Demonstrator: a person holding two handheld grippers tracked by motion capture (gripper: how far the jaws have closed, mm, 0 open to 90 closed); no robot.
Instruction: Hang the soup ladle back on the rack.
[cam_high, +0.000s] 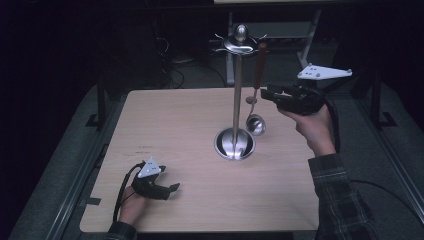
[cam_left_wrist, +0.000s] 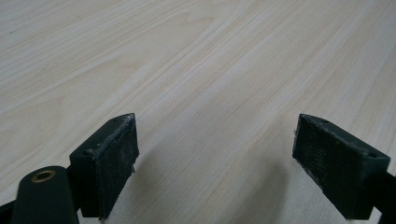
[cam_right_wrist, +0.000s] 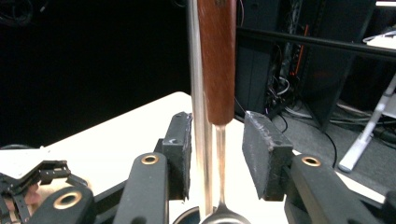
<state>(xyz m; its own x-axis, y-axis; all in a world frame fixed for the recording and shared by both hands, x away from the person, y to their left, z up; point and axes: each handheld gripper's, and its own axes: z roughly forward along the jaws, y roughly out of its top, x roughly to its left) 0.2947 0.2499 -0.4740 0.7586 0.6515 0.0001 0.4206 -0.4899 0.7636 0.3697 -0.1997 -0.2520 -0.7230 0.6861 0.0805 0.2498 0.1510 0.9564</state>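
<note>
A steel utensil stand (cam_high: 237, 95) rises from a round base (cam_high: 234, 143) in the middle of the wooden table (cam_high: 170, 125). From its top hook hangs a ladle with a brown wooden handle (cam_high: 261, 62) and a steel bowl (cam_high: 256, 125). My right gripper (cam_high: 265, 94) is held level at the ladle's stem. In the right gripper view its jaws (cam_right_wrist: 217, 140) stand either side of the stem just below the handle (cam_right_wrist: 216, 60), with gaps on both sides; the stand's pole (cam_right_wrist: 197, 93) runs just behind. My left gripper (cam_high: 172, 189) rests open on the table near its front left, nothing between its pads (cam_left_wrist: 215, 158).
Metal rails run along both sides of the table. Behind it are a white table leg (cam_high: 230, 45), cables and dark equipment. The left hand and its gripper (cam_right_wrist: 32, 182) lie far off in the right gripper view. Bare tabletop (cam_left_wrist: 187, 56) spreads ahead of the left jaws.
</note>
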